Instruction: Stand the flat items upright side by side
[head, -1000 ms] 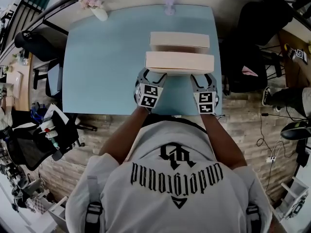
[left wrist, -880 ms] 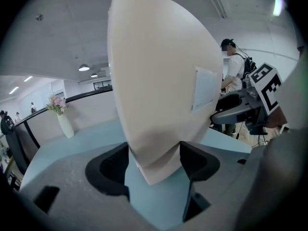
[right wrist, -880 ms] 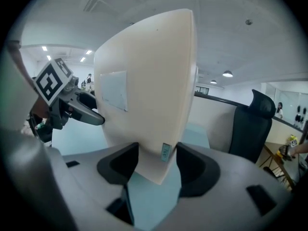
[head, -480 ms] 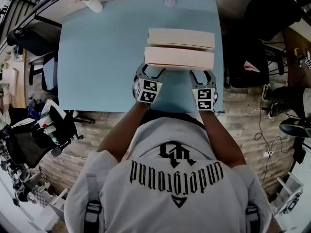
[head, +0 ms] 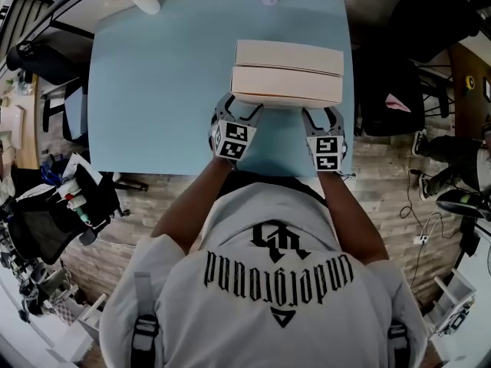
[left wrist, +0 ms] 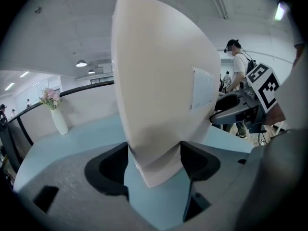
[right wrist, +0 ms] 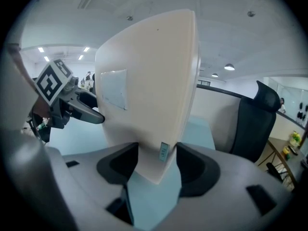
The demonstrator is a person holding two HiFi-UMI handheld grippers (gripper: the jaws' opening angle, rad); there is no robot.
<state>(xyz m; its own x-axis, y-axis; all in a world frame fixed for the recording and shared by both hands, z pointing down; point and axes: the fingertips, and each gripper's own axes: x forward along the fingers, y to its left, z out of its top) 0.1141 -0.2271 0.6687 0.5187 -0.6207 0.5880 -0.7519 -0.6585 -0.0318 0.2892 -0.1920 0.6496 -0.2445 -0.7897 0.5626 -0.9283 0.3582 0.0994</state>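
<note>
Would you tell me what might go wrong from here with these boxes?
The jaws of the right tool are opening with a corner of the near box between them, so it could tip. A nudge may topple the far box close behind it. Both stand near the right edge of the table.

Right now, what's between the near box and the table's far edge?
The second beige box, close behind the near box. Past it there is only a bare strip of blue table. The head view shows this.
</note>
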